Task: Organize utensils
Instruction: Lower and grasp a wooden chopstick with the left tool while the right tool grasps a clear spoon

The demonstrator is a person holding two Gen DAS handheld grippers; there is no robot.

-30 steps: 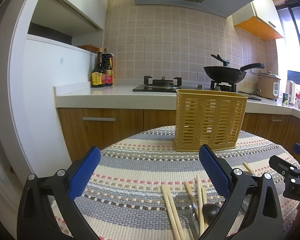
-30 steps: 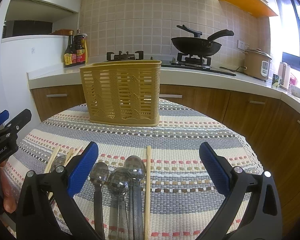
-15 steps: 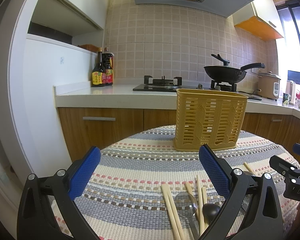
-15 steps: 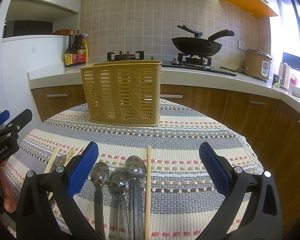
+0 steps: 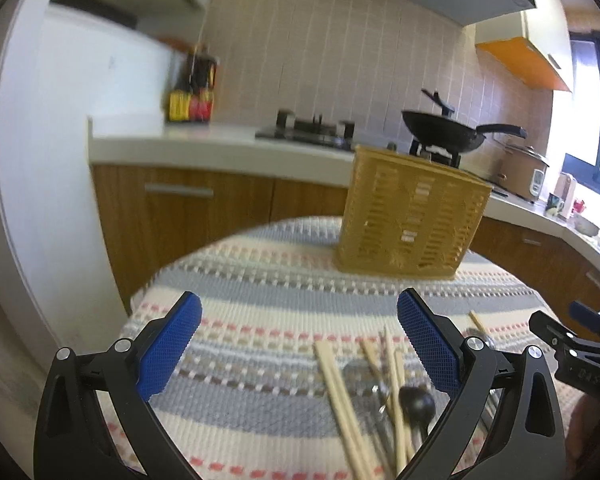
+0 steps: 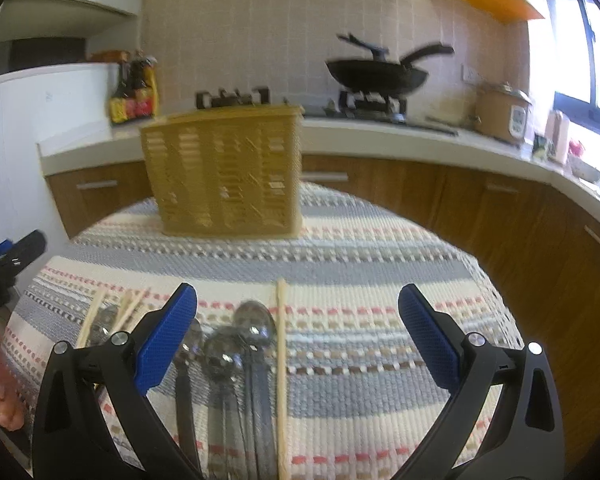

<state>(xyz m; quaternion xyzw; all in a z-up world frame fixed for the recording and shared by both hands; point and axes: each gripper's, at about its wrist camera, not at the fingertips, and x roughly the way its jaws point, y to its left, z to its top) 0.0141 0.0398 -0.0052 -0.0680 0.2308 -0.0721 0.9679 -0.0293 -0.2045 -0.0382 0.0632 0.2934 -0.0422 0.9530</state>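
Observation:
A yellow slotted utensil basket stands upright at the far side of a round table with a striped cloth. Wooden chopsticks and spoons lie mixed on the cloth at the near right of the left wrist view. In the right wrist view several metal spoons lie side by side with one chopstick beside them, and more chopsticks lie further left. My left gripper is open and holds nothing. My right gripper is open above the spoons.
Behind the table runs a kitchen counter with wooden cabinets, sauce bottles, a gas hob and a black wok, and a rice cooker. A white wall unit stands at the left. A person's fingers show at the left edge.
Both cameras have tilted and shifted, blurring the views; each gripper has lifted slightly and the basket now leans in frame. Both grippers stay open, and the utensils have not moved.

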